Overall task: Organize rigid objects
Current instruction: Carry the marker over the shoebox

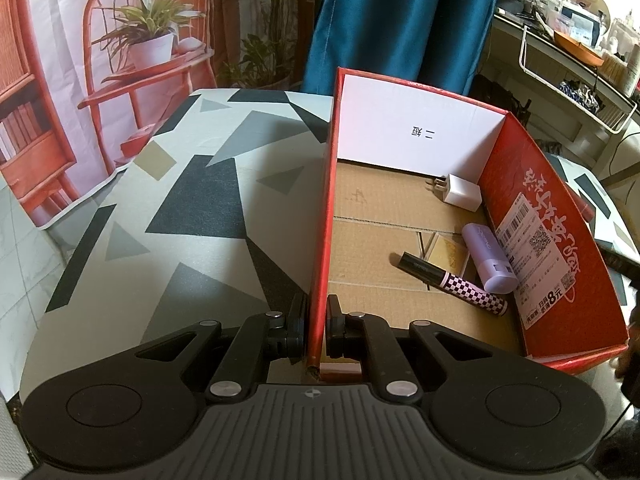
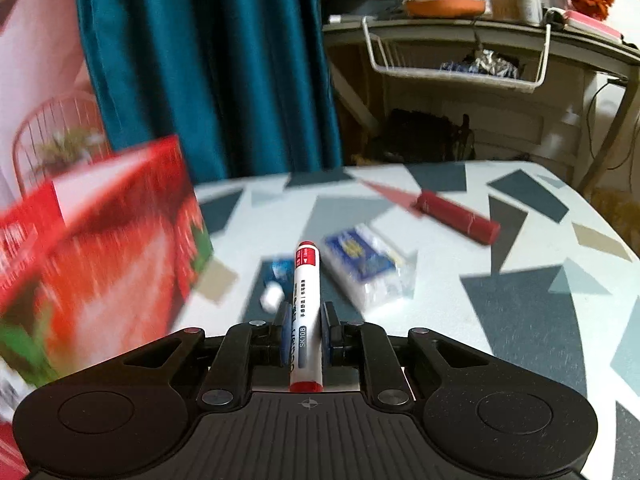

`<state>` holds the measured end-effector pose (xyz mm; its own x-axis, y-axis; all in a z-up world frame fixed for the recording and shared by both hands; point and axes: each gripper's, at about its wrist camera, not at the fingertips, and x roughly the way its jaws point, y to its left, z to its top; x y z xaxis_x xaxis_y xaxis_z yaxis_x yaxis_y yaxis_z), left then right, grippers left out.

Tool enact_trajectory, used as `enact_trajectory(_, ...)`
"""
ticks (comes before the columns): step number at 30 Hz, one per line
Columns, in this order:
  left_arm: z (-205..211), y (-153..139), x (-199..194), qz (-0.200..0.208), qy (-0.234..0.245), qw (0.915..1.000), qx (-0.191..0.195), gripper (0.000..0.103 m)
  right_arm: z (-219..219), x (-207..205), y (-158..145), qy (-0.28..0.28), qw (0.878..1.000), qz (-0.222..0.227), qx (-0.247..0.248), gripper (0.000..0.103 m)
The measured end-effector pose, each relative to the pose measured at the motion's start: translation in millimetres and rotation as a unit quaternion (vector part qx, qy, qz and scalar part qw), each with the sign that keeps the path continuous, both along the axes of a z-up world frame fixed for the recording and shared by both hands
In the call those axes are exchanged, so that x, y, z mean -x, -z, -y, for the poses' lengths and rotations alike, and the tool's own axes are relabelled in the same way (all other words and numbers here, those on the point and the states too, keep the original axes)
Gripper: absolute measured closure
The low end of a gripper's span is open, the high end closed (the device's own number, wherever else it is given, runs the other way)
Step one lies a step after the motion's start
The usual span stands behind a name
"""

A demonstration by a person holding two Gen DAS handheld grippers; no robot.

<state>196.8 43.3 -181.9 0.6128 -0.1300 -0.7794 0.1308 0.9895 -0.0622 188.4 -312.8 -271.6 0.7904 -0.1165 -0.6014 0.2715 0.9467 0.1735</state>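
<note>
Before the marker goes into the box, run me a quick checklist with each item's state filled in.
1. Right gripper shut on the white marker: ok.
2. Left gripper clamped on the red box wall, steadying it: ok.
3. Free floor space in the box beside the checkered pen, purple case and white charger: ok.
4. Marker clear of the tissue pack on the table: ok.
5. Marker already over the box opening: not ok.

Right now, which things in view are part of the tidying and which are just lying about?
Job: red box; white marker in right hand-held gripper; charger, checkered pen, purple case inside; red tool, wipes pack on table.
Lying about: curtain, wire basket.
</note>
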Motion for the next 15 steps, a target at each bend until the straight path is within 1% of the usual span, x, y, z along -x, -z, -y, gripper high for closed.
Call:
enact_trajectory(2, -0.1, -0.1, 0.1, 0.001, 0.000, 1.0000, 0.001, 0.093, -1.4, -1.5, -13.9, -0.007, 1.000, 0.016, -0.008, 0.089)
enact_trajectory(5, -0.7, 0.1, 0.2, 0.001, 0.001, 1.0000, 0.001, 0.093, -12.5, -6.8, -37.6, -0.034, 0.998, 0.046, -0.012, 0.089)
enact_trajectory(10, -1.0, 0.2, 0.0, 0.002, 0.002, 1.0000, 0.002, 0.093, -41.7, -20.0, -71.9, -0.100, 0.991, 0.087, -0.011, 0.089)
enact_trajectory(12, -1.1, 0.2, -0.3, 0.002, 0.002, 1.0000, 0.002, 0.093, -56.2, -24.3, -82.9, -0.132, 0.986, 0.097, -0.008, 0.089)
enact_trajectory(15, -1.2, 0.5, -0.1, 0.002, 0.003, 1.0000, 0.003, 0.093, -73.2, -30.5, -89.8, -0.167, 0.981, 0.099, -0.007, 0.089)
